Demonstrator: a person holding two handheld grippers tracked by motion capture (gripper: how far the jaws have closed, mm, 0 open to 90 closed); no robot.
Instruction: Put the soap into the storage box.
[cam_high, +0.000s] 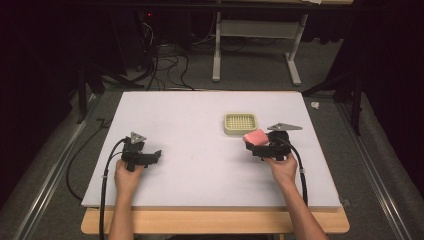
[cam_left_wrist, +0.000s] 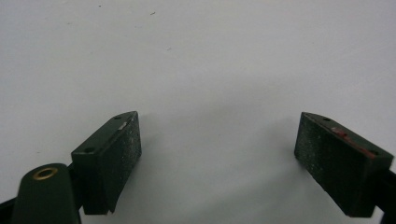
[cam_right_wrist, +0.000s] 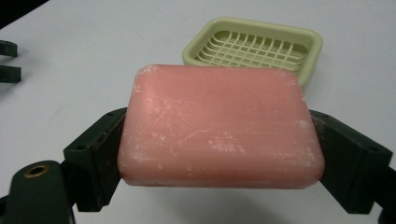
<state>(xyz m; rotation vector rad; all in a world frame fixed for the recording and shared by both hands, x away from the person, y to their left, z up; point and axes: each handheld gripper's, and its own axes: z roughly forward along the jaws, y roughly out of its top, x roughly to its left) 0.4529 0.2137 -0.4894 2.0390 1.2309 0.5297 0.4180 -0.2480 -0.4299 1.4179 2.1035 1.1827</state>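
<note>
The right gripper (cam_right_wrist: 219, 154) pinches a pink bar of soap (cam_right_wrist: 219, 128) between its fingers (cam_right_wrist: 100, 156), one finger pressed on each short end of the bar, so that the soap is held flat and clear of the white table (cam_right_wrist: 93, 56). In the high view the soap (cam_high: 255, 136) sits just in front of a pale green soap dish (cam_high: 240, 123), on the person's side of it and a little to its right, near the dish but not inside it. The dish has a slotted grid floor and lies bare on the table (cam_high: 200, 165). The left gripper (cam_high: 145, 157) rests well to the left of the dish, held low over the table, and in its own view its fingers (cam_left_wrist: 114, 154) are spread wide apart with only bare table between them.
</note>
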